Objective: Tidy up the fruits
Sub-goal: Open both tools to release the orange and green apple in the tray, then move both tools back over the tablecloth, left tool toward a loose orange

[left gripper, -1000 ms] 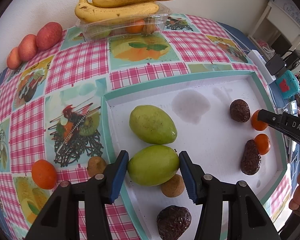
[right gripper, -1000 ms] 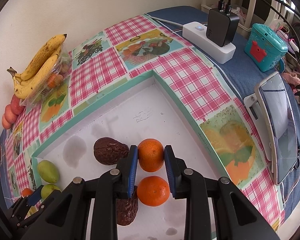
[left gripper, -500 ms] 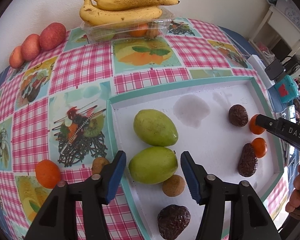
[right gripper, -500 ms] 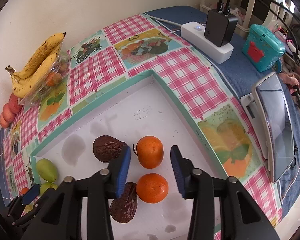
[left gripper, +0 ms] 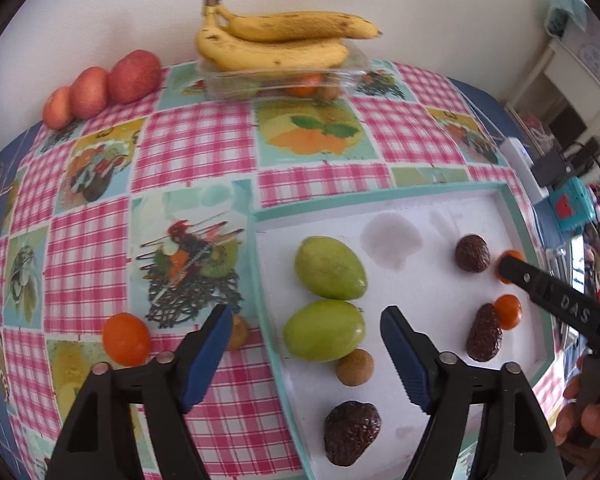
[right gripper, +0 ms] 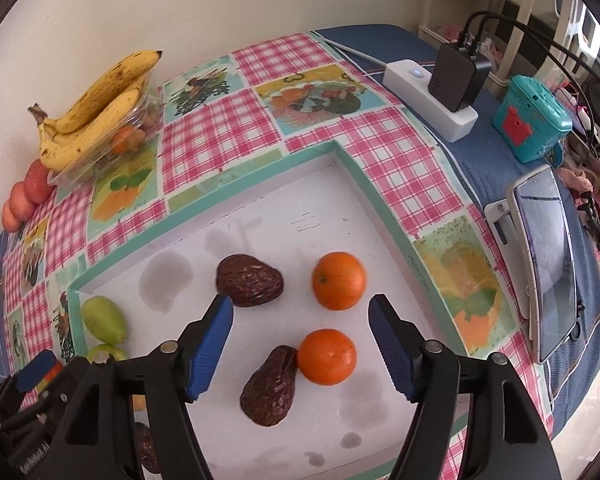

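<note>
hovering above the white tray, the left gripper has its fingers spread wide with nothing held; a green mango lies between and just beyond its tips, a second green mango further ahead. the right gripper is equally wide apart and empty, with an orange between its fingers and another orange just past the tips.

risk, as i judge it: the round fruit could roll if a finger nudges it on the way down. the near orange touches a wrinkled dark fruit, so closing on one may shove the other. the small brown fruit sits just beside the near mango and could get pinched with it.

only the left view shows the loose orange still outside the tray, left of the left finger, and another small brown fruit behind that finger. only the right view shows the phone and power strip well to the right of its fingers.
</note>
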Tool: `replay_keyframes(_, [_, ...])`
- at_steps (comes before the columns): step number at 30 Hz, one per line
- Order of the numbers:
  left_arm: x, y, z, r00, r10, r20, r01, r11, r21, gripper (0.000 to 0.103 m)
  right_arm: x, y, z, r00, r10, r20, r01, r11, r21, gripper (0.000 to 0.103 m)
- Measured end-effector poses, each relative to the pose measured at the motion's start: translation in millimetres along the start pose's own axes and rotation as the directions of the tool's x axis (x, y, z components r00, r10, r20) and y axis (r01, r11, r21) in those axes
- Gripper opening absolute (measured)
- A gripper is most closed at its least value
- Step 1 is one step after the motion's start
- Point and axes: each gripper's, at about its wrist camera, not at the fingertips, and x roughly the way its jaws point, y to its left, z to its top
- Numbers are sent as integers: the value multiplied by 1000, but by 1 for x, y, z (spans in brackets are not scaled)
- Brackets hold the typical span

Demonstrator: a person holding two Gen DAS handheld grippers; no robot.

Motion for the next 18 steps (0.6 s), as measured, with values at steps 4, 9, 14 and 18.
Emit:
replay_keyframes(4, [-2,20,0,999,42,2,-41,995,-86,88,-3,8,-5,1000,1,-1,-1,1000,-20,83])
replay_keyframes(9, [-10,53,0,997,78,23,-72,977,-199,99,-8,21,-12,1000,11,2,-11,999,-51,83])
replay_keyframes(14, [-21,85,-5,991,124,46,-106,953,-284,103,-13,38,-19,999,32,0,-32,996,-88,83])
replay_keyframes(18, [-27,106,-11,989,144,42,-122,934,-336,103,-16,51,-25,999,45,2,-44,992,-120,83])
